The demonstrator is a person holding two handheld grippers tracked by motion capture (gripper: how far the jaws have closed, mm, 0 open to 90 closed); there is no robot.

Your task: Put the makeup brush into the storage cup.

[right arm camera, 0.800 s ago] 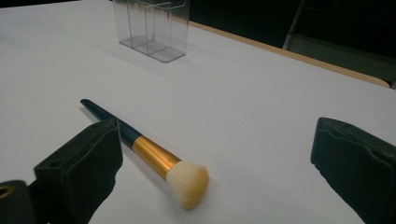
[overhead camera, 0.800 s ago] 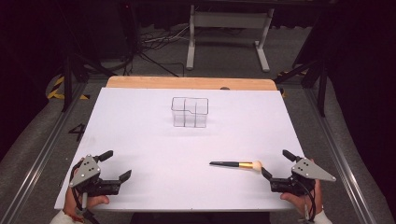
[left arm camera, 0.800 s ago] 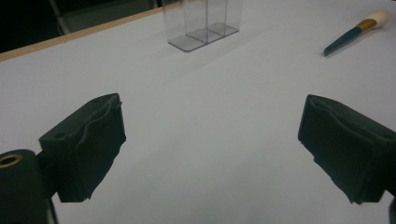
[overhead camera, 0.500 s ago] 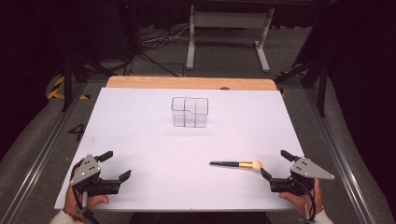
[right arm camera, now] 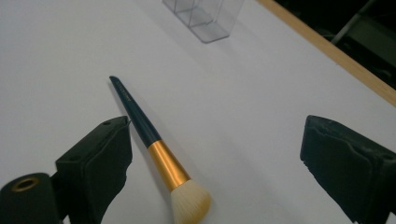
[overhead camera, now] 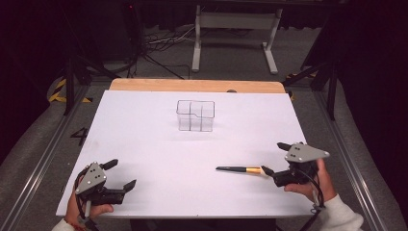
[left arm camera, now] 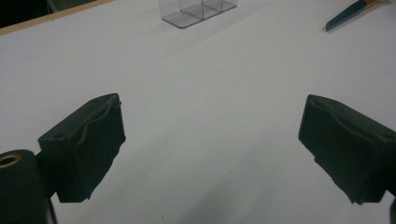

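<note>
A makeup brush point(overhead camera: 240, 170) with a dark handle, gold ferrule and pale bristles lies flat on the white table point(overhead camera: 159, 154), right of centre. My right gripper point(overhead camera: 275, 159) stands open just right of its bristle end; in the right gripper view the brush point(right arm camera: 154, 147) lies close to the left jaw, not clamped. A clear plastic organizer point(overhead camera: 195, 115) with compartments stands toward the back middle, seen too as organizer point(left arm camera: 196, 10) and organizer point(right arm camera: 205, 18). My left gripper point(overhead camera: 120, 174) rests open at the front left corner, nothing between its jaws.
A wooden strip point(overhead camera: 197, 85) borders the table's far edge. Beyond it, a metal stand point(overhead camera: 231, 29) and cables lie on the dark floor. Metal rails point(overhead camera: 346, 159) run along both sides of the table.
My right gripper has edged left and slightly forward, closer to the brush's bristle end. The left gripper has barely shifted.
</note>
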